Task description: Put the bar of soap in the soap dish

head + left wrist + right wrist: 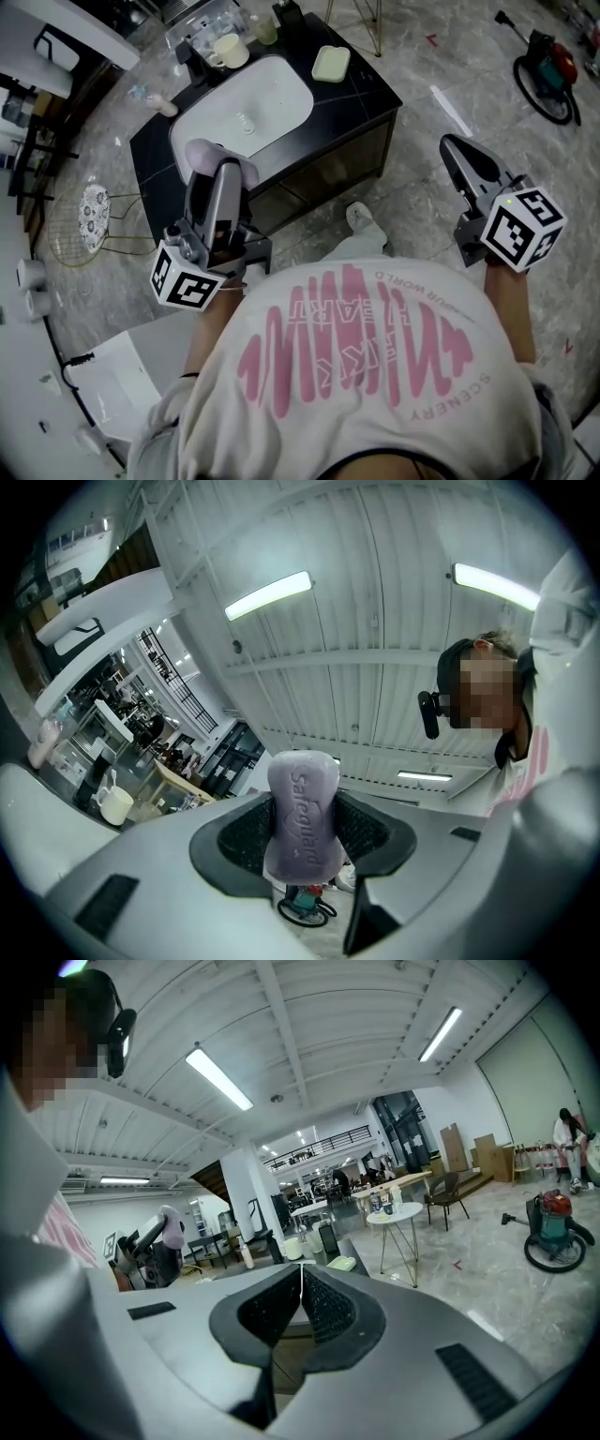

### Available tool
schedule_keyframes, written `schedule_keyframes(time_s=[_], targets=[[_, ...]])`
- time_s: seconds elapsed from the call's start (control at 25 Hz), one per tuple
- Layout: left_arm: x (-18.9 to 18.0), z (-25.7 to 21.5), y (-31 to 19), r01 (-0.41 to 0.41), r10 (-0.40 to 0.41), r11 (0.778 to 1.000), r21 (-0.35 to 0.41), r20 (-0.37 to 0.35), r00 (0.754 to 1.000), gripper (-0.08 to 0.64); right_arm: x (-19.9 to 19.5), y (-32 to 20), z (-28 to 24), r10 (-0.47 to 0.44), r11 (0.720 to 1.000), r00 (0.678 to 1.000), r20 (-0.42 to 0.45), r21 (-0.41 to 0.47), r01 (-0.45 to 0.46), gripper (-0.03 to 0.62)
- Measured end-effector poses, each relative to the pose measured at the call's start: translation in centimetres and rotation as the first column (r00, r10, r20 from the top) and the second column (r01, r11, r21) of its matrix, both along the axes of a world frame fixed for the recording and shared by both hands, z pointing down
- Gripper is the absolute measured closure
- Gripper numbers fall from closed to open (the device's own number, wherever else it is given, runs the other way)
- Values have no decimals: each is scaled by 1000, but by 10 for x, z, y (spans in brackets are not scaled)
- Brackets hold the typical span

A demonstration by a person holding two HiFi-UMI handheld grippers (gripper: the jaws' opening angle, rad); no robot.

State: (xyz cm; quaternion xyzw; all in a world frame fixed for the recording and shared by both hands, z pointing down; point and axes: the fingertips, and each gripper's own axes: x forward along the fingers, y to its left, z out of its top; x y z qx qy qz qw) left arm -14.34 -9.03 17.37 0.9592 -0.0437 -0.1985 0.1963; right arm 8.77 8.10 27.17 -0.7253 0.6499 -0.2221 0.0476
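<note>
Left hand-held gripper (225,178): pinching the bar of soap (302,808).
Right hand-held gripper (300,1288): jaws together, empty.
Risk: the soap may slip free before reaching the soap dish (331,64), well apart.

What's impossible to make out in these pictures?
Whether the soap dish is empty: head view, too small.
Lower end of the bar of soap: left gripper view, hidden inside the left claw.
The clutter behind the sink: head view, too small to identify.
</note>
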Motion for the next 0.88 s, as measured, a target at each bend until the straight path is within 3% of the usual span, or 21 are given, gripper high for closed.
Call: schedule_keyframes(time_s=[0.56,0.88], targets=[[94,2,-60,-56,55,998,-9,-20,998,356,80,-50,-6,39,999,999,-13,-31,-40,574],[141,13,-98,-69,69,997,-15,6,998,356,116,-102,-9,1,999,1000,-9,-48,-1,574]])
